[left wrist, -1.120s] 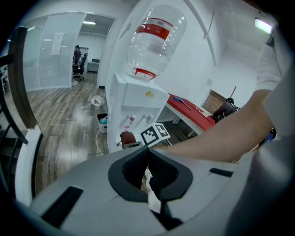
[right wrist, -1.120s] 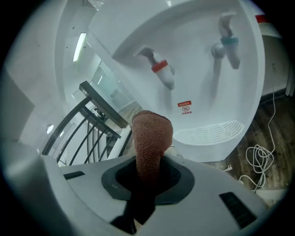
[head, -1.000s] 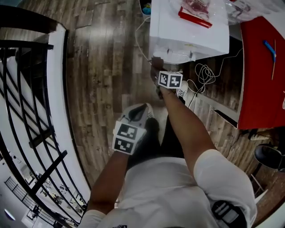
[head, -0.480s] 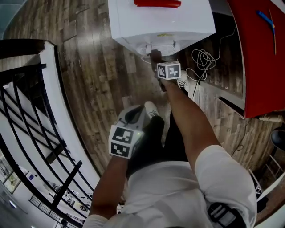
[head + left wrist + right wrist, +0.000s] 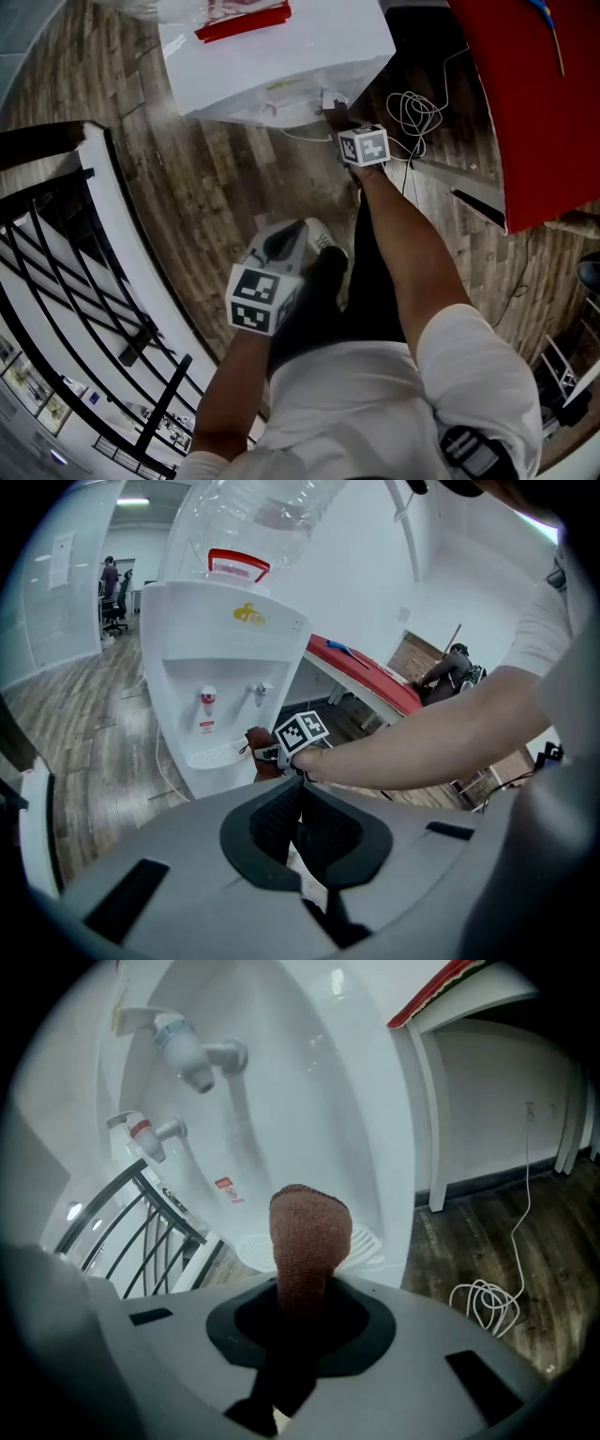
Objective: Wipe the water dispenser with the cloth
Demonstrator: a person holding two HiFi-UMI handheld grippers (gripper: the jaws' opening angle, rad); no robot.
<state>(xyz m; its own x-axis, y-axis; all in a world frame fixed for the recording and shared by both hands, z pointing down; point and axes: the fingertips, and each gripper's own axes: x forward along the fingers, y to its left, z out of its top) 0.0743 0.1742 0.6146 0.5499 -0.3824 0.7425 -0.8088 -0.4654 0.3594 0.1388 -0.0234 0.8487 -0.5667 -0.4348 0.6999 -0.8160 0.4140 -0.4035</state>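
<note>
The white water dispenser point(image 5: 281, 66) stands at the top of the head view, and its recessed front point(image 5: 220, 705) faces the left gripper view. My right gripper point(image 5: 337, 120) is stretched out to that front, shut on a reddish-brown cloth point(image 5: 309, 1237). The cloth point(image 5: 259, 754) stands upright out of the jaws, close in front of the drip tray point(image 5: 373, 1241), below the blue tap point(image 5: 197, 1058) and red tap point(image 5: 142, 1134). Whether it touches the dispenser I cannot tell. My left gripper point(image 5: 298, 819) hangs back by my body, shut on nothing, pointing at the dispenser.
A clear water bottle point(image 5: 267, 522) sits on top of the dispenser. A red table point(image 5: 530, 94) stands to its right, with a coiled white cable point(image 5: 412, 112) on the wood floor between them. A black railing point(image 5: 84, 281) runs along the left. My shoe point(image 5: 323, 242) is below.
The head view has swung, so the dispenser sits further up and left. My right gripper has stayed at the dispenser's front with the cloth. The left gripper has hardly moved.
</note>
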